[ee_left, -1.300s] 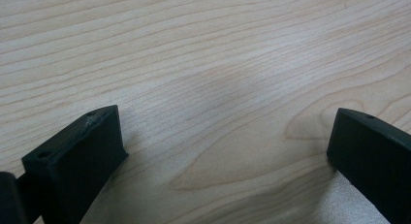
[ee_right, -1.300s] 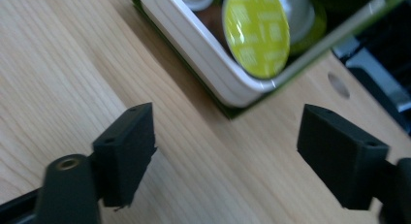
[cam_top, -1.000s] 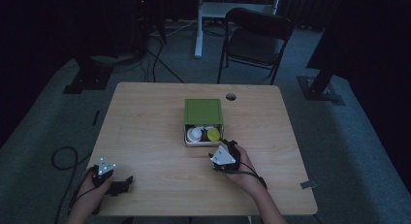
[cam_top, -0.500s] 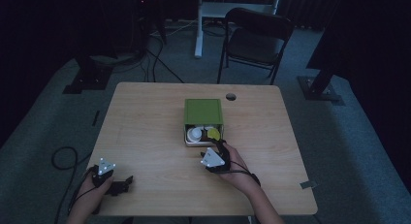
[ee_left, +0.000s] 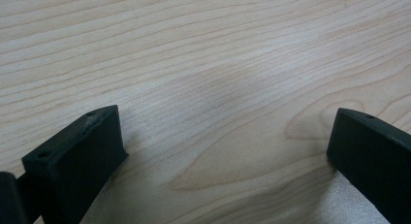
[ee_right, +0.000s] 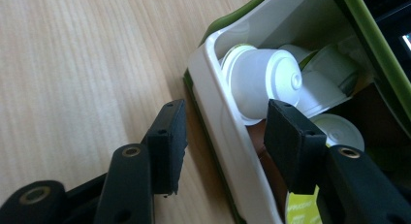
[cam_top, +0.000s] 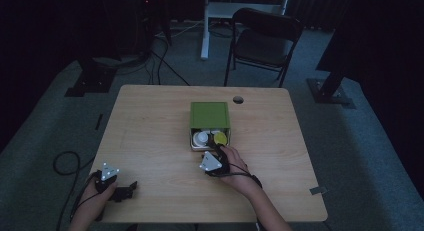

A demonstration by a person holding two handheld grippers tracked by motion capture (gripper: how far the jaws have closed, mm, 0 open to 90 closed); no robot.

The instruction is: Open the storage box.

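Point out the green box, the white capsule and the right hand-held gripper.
green box (cam_top: 210, 114), high view, middle of its lid.
white capsule (ee_right: 264, 83), right gripper view, its side wall.
right hand-held gripper (ee_right: 228, 132), right gripper view, between its fingertips.

pale matt wood-grain table (cam_top: 150, 136), glossy white plastic drawer (ee_right: 228, 136) and capsules (ee_right: 264, 81), matt black plastic right claw (ee_right: 225, 136).

Left claw (cam_top: 131, 189) rests wide open; right claw (ee_right: 225, 136), outstretched, has just been closing.

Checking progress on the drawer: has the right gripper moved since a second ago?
Yes. The right gripper slid left along the green box front; its jaws, just closing, now straddle the white drawer wall.
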